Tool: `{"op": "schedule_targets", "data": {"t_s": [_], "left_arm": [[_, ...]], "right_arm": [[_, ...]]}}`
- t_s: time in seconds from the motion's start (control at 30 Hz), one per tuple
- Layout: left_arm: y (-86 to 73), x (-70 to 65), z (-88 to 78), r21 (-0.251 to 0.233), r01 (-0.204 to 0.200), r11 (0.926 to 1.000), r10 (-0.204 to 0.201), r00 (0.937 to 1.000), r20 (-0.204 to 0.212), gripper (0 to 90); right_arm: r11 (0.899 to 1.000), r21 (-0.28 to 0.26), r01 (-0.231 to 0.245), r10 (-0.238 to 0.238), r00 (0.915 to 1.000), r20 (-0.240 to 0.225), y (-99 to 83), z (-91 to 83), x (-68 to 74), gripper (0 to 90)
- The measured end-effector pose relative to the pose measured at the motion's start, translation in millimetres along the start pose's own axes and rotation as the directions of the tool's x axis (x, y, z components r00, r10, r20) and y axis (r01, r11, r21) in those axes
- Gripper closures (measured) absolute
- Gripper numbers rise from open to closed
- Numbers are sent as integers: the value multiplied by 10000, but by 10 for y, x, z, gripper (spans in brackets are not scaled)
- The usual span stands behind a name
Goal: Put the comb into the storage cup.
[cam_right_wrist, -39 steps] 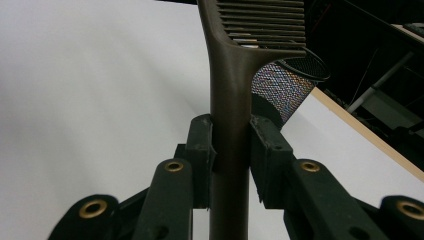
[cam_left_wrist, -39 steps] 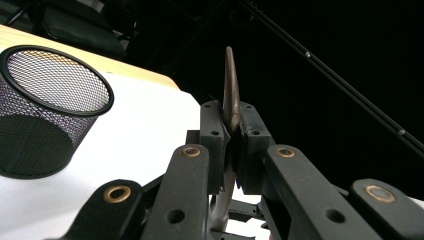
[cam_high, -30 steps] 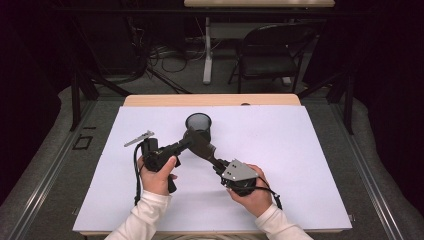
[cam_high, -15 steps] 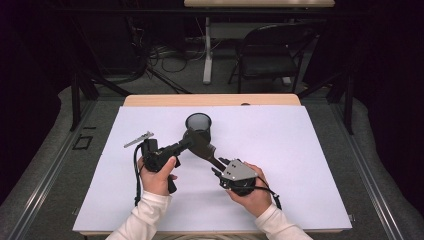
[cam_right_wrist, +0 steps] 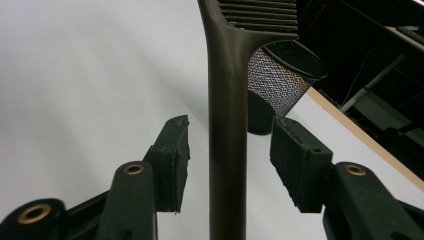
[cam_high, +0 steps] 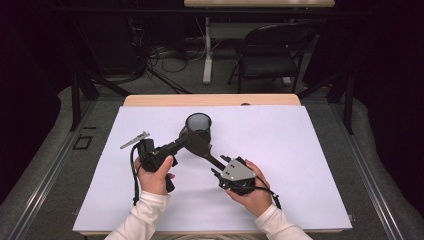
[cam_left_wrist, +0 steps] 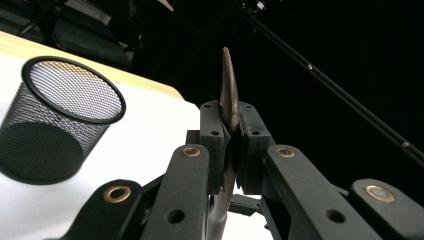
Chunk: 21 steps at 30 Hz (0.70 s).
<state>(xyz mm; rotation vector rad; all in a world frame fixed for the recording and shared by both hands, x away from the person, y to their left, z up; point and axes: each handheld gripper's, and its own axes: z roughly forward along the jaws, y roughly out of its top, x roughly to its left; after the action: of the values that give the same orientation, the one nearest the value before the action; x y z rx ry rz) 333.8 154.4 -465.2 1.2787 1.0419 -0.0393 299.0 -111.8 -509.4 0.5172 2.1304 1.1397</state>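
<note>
A dark brown slotted spatula (cam_high: 200, 145) hangs above the white sheet, its handle (cam_right_wrist: 227, 125) running toward my right hand. My left gripper (cam_high: 186, 142) is shut on the thin blade (cam_left_wrist: 229, 95), seen edge-on between its pads. My right gripper (cam_high: 218, 169) is open. Its jaws have just been opening, and the handle passes between the pads (cam_right_wrist: 172, 150) without touching either one. A black mesh cup (cam_high: 199, 125) stands upright just beyond the spatula, the same cup (cam_left_wrist: 65, 115) at the left of the left gripper view.
A white sheet (cam_high: 300, 165) covers the table, with a strip of wooden edge (cam_high: 210, 100) at the far side. Beyond it are a black chair (cam_high: 270, 50) and cables on the floor.
The right gripper's jaws have spread apart, off the spatula handle. Both hands, the spatula and the cup stay where they were.
</note>
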Motion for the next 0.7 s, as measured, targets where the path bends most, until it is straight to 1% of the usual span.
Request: {"op": "schedule_targets", "data": {"t_s": [0.13, 0.17, 0.23, 0.3, 0.33, 0.37, 0.4, 0.47, 0.5, 0.57, 0.7], "left_arm": [[9, 25, -22, -99, 10, 10000, -11, 10000, -75, 846], [12, 29, -23, -157, 40, 9999, -41, 10000, -83, 846], [19, 39, -34, -220, -14, 9998, 12, 9999, -103, 846], [29, 46, -47, -312, -40, 9995, 35, 9999, -158, 846], [34, 53, -54, -349, -80, 9994, 74, 9998, -167, 846], [39, 55, -60, -404, -21, 9992, 14, 9999, -163, 846], [45, 64, -69, -414, -83, 9991, 75, 9998, -186, 846], [55, 71, -84, -484, -64, 9988, 54, 9998, -200, 846], [59, 75, -92, -517, -63, 9986, 52, 9998, -209, 846], [70, 85, -105, -598, -19, 9982, 8, 9998, -183, 846], [92, 107, -136, -680, -39, 9977, 23, 9997, -228, 846]], "right_arm": [[9999, -102, 64, -63, 10000, 64, 11, -6, -3, 475], [9997, -197, 106, -103, 9998, 167, 12, -9, -1, 465], [9997, -233, 69, -65, 9998, 193, 15, -12, -5, 455], [9997, -251, -20, 24, 9999, 136, 14, -14, -12, 447], [9996, -272, -49, 53, 9999, 150, 12, -14, -14, 433], [9996, -281, -91, 96, 9998, 182, 13, -12, -16, 417], [9995, -278, -142, 148, 9997, 215, 13, -11, -17, 412], [9994, -261, -243, 248, 9995, 198, 9, -11, -20, 397], [9990, -310, -307, 315, 9992, 241, 5, -9, -21, 386], [9979, -365, -532, 539, 9984, 175, 1, -8, -31, 366], [9972, -297, -681, 686, 9975, 172, -4, -9, -49, 337]]}}
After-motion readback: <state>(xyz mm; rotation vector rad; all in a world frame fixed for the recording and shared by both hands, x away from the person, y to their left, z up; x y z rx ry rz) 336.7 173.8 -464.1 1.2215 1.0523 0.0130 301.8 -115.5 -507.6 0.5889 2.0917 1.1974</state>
